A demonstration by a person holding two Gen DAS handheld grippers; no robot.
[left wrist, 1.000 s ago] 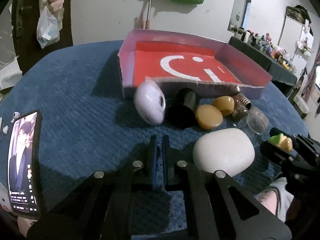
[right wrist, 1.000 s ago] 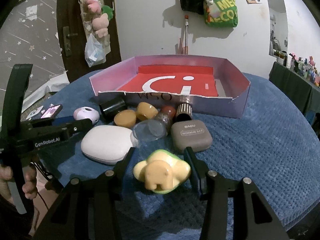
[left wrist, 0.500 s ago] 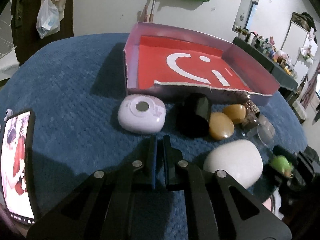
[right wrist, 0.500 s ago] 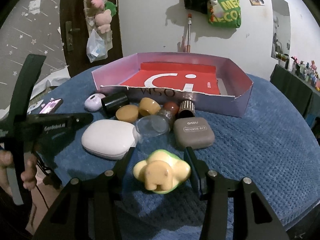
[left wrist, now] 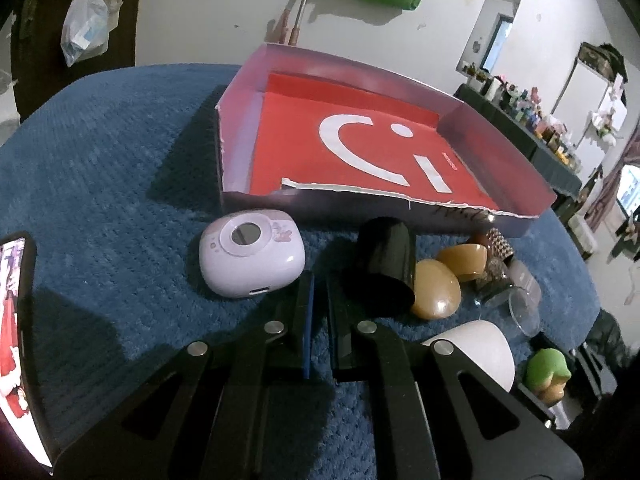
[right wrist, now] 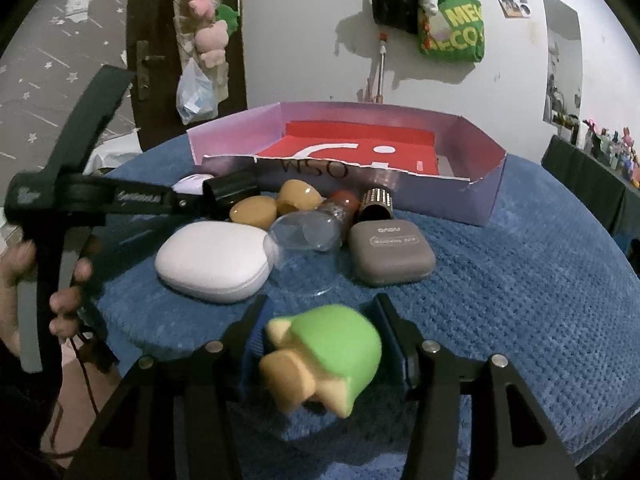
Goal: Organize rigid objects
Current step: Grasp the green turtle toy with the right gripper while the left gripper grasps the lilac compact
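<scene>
A pink box with a red floor (left wrist: 372, 148) (right wrist: 486, 184) stands at the back of the blue table. In front of it lie a lilac case (left wrist: 250, 258), a black cylinder (left wrist: 386, 266) (right wrist: 230, 194), two amber stones (left wrist: 436, 288) (right wrist: 254, 212), a studded cap (right wrist: 376, 202), a clear lid (right wrist: 304, 232), a white case (right wrist: 212, 262) (left wrist: 474, 354) and a grey case (right wrist: 390, 254). My left gripper (left wrist: 320, 280) is shut and empty, between the lilac case and the black cylinder. My right gripper (right wrist: 320, 312) is shut on a green and yellow toy (right wrist: 324, 358) (left wrist: 548, 374), tilted forward.
A phone with a lit screen (left wrist: 14, 336) lies at the table's left edge. A door with hanging bags (right wrist: 200, 52) and a wall with a green bag (right wrist: 450, 26) stand behind. A dark shelf with small items (left wrist: 532, 132) is at the right.
My left gripper has moved forward, closer to the lilac case and black cylinder. The toy in my right gripper has tipped forward, its green back now up.
</scene>
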